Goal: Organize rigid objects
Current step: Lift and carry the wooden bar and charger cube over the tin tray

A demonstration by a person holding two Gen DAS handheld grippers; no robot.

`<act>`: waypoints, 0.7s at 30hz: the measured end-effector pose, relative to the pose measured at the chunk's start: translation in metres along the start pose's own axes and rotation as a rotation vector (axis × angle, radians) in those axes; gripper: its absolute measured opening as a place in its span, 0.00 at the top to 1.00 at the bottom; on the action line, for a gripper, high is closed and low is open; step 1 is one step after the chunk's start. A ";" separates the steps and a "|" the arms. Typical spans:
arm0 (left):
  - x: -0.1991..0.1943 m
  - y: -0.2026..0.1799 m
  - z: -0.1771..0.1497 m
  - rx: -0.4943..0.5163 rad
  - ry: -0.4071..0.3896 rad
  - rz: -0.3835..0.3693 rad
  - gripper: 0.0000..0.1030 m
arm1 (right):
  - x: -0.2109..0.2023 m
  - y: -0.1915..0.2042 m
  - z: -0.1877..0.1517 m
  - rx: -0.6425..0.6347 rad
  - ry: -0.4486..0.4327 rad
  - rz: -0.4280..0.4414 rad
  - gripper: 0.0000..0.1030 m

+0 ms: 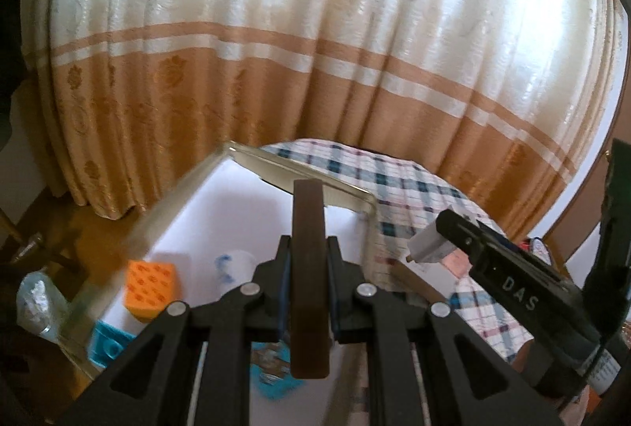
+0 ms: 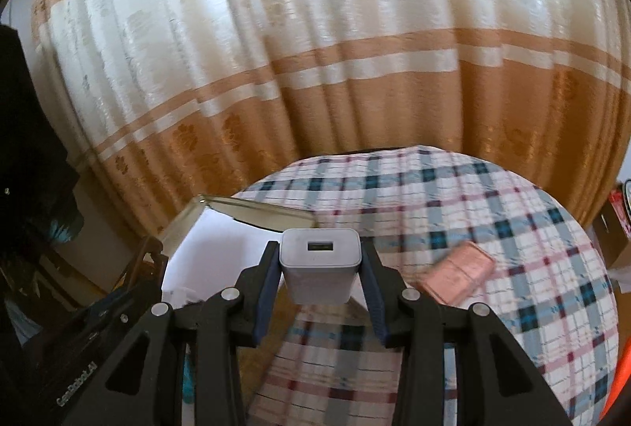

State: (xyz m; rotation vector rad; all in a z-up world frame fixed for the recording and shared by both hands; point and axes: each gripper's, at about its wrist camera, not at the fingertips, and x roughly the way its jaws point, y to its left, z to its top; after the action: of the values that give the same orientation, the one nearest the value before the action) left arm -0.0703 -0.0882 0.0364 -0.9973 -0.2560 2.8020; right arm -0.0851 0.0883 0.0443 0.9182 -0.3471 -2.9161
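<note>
One wide curtain, cream above and orange below with pale stripes, fills the background of both wrist views. In front of it lies one counter under a plaid cloth checked in blue, red and white. At the cloth's left stands one open box with a white floor and pale gold walls.

Two black grippers are in play. The left gripper is pinching a flat dark brown bar that stands upright on edge between its pads, above the box. The right gripper is clamped on a white USB charger block, its socket facing the camera, held above the near right edge of the box. In the left wrist view the right gripper's side reads "DAS"; in the right wrist view the left gripper's side bears white lettering too blurred to read with certainty.

Inside the box lie one orange patterned cube, one white piece with blue marks and two turquoise pieces. On the cloth rests one flat pink case, well apart from the box.
</note>
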 end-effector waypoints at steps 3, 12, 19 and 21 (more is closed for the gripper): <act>0.004 0.012 0.009 0.001 0.001 0.030 0.87 | 0.006 0.013 0.004 -0.016 0.002 0.011 0.59; 0.029 0.033 0.035 0.031 0.034 0.123 0.87 | 0.032 0.046 0.012 -0.051 0.022 0.017 0.59; 0.054 0.042 0.048 0.052 0.090 0.182 0.87 | 0.057 0.061 0.018 -0.069 0.067 0.017 0.58; 0.062 0.046 0.050 0.050 0.110 0.202 0.87 | 0.063 0.064 0.018 -0.074 0.081 0.014 0.58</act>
State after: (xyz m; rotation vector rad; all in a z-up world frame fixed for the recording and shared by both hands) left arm -0.1540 -0.1256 0.0273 -1.2243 -0.0750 2.9009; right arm -0.1474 0.0217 0.0383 1.0139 -0.2376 -2.8475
